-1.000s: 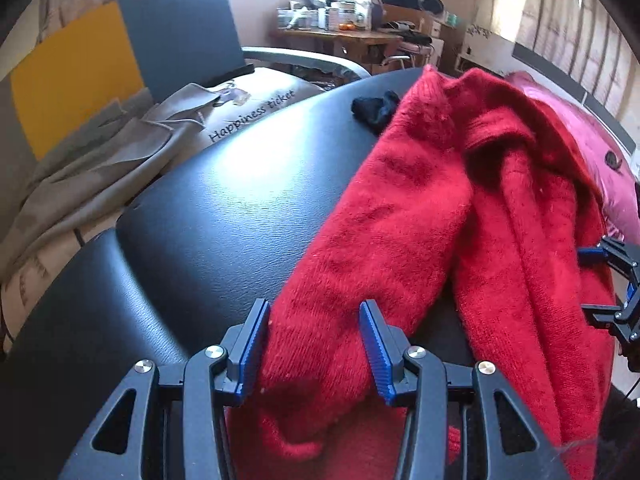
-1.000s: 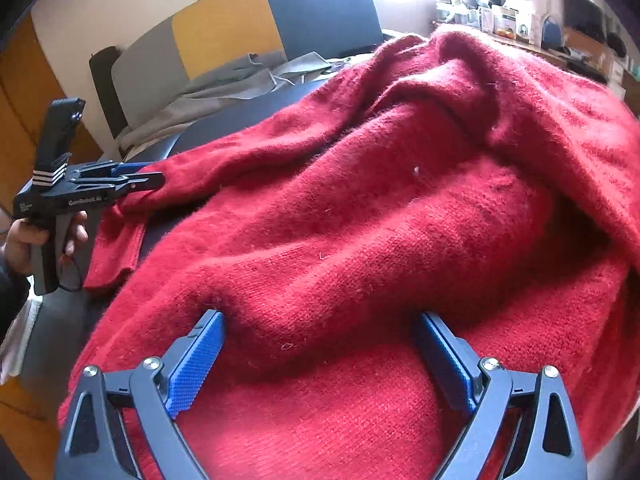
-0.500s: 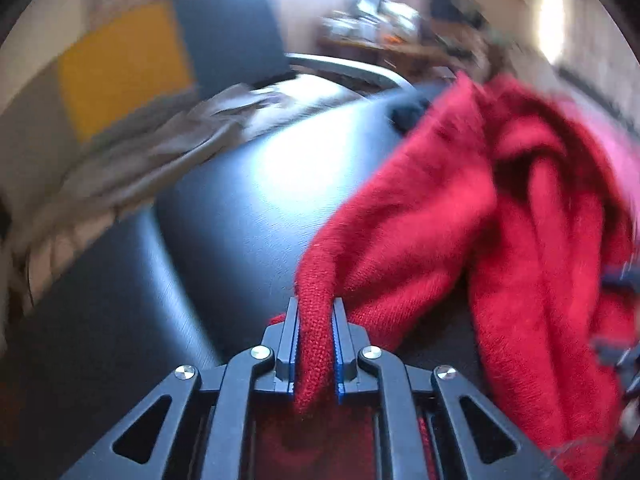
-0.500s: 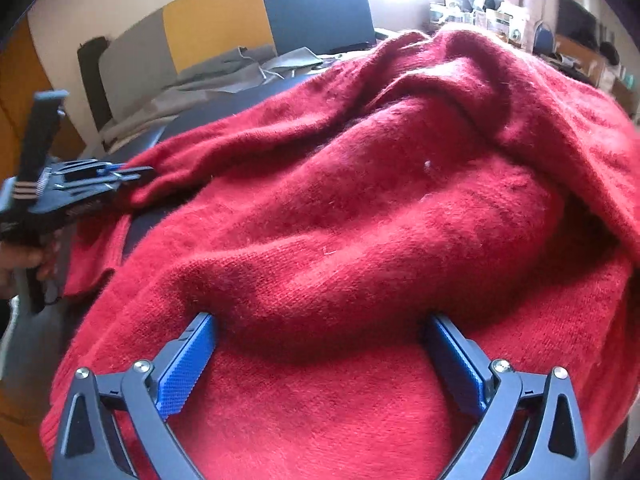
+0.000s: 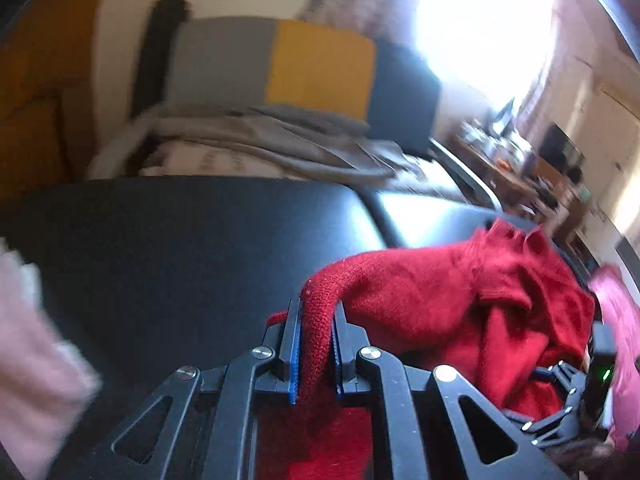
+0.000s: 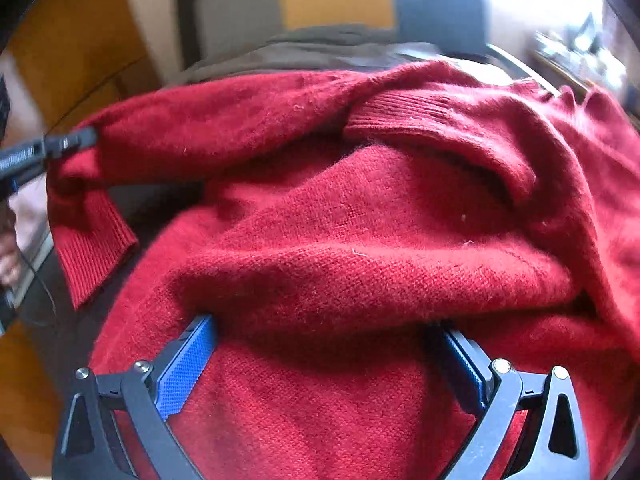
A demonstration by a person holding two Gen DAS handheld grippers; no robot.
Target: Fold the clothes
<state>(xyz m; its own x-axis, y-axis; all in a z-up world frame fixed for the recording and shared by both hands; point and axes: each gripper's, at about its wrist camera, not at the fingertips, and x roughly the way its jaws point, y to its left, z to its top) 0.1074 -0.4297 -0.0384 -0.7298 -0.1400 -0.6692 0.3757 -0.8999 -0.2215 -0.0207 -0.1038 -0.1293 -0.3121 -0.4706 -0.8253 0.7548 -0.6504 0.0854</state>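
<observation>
red sweater [image 5: 460, 304] sleeve pinched in left jaws

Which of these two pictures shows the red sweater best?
The right wrist view: the red sweater fills it, with one ribbed cuff hanging and a fold lying between the open right tool. The left wrist view shows only a sleeve clamped in the left tool, the rest bunched behind.

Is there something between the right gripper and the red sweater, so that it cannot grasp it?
Nothing visible does. The right gripper stands open directly over the red sweater, a raised fold of knit between its fingers. The left gripper, already shut on the sleeve, is far off to the side.
</observation>
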